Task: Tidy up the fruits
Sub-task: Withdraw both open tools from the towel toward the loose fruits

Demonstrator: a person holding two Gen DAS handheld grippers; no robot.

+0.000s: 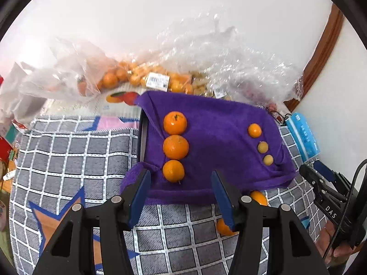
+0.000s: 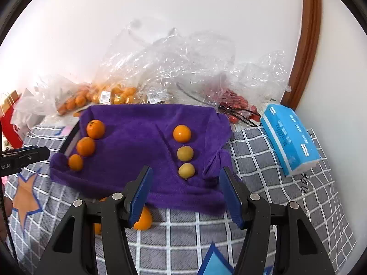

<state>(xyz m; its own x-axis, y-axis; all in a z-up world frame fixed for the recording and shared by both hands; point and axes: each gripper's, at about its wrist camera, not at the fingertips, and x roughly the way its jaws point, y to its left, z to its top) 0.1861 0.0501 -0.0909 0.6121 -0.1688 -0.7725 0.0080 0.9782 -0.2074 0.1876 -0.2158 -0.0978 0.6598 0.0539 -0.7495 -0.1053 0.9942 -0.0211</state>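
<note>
We hold both tools, left (image 1: pixel 181 184) and right (image 2: pixel 185 181), spread and empty above the purple cloth (image 2: pixel 142 137); fruits (image 1: pixel 175 147) lie in two rows.

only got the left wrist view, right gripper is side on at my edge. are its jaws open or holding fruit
Observer: The right gripper has its jaws open with nothing between them. It points toward the near right part of the purple cloth.
Operator: ok, what's in the bag behind the cloth's far right corner, mostly glare here
Observer: Small red fruits are piled in the clear bag there, just past that corner of the cloth.
</note>
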